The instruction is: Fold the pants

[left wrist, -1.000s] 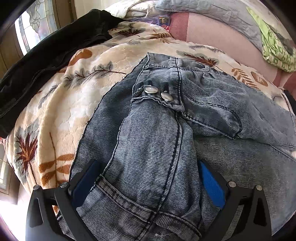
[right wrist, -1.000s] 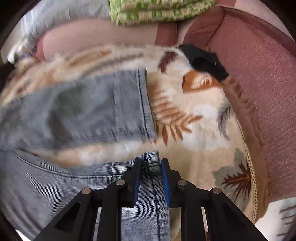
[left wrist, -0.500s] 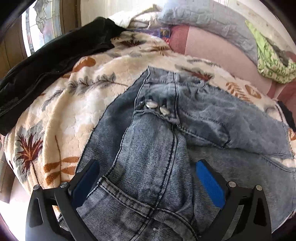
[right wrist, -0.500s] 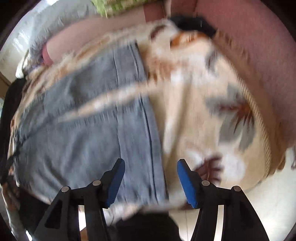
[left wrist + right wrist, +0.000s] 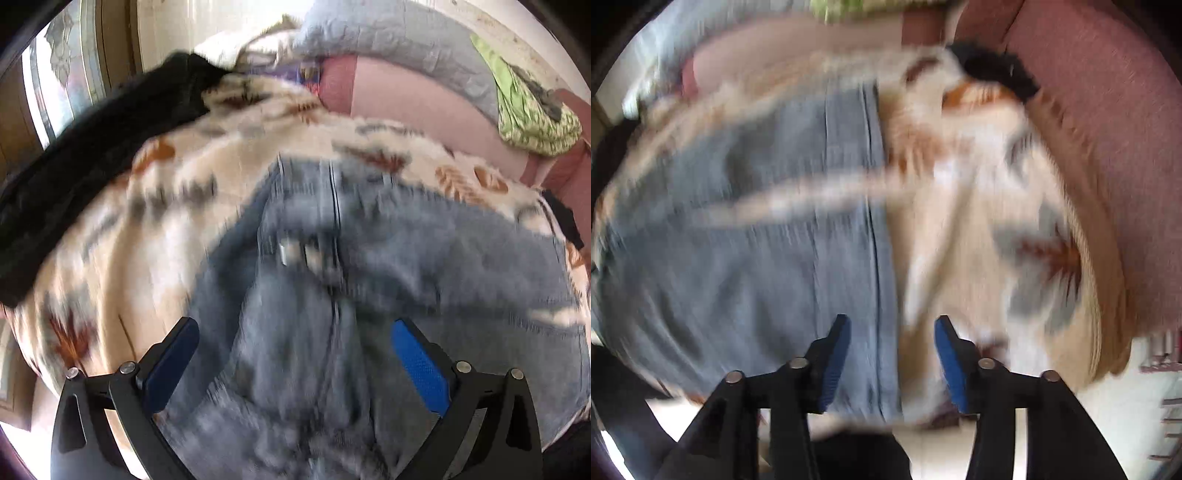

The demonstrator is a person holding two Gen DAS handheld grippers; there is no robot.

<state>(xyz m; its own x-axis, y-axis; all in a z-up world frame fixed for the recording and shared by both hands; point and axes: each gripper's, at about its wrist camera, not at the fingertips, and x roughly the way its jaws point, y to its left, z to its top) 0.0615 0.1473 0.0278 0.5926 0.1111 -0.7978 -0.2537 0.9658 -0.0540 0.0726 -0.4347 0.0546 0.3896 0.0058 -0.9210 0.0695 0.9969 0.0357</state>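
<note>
Blue-grey jeans (image 5: 388, 266) lie on a cream leaf-print blanket (image 5: 155, 229), waistband with two metal buttons (image 5: 295, 254) at the middle of the left wrist view. My left gripper (image 5: 295, 354) is open wide above the jeans, its blue pads on either side of the bunched denim, holding nothing. In the right wrist view the two leg ends (image 5: 798, 206) lie side by side on the blanket (image 5: 979, 229). My right gripper (image 5: 892, 350) is open and empty above the hem edge. Both views are motion-blurred.
A black garment (image 5: 92, 162) lies at the blanket's left. A pink sofa back (image 5: 406, 99) with a grey quilt (image 5: 388, 37) and green cloth (image 5: 532, 114) is behind. The sofa's red armrest (image 5: 1108, 129) is at right, and a small black item (image 5: 993, 70) lies near it.
My right gripper let go of the leg hem, opened and pulled back. My left gripper has lifted away from the bunched denim, staying open.
</note>
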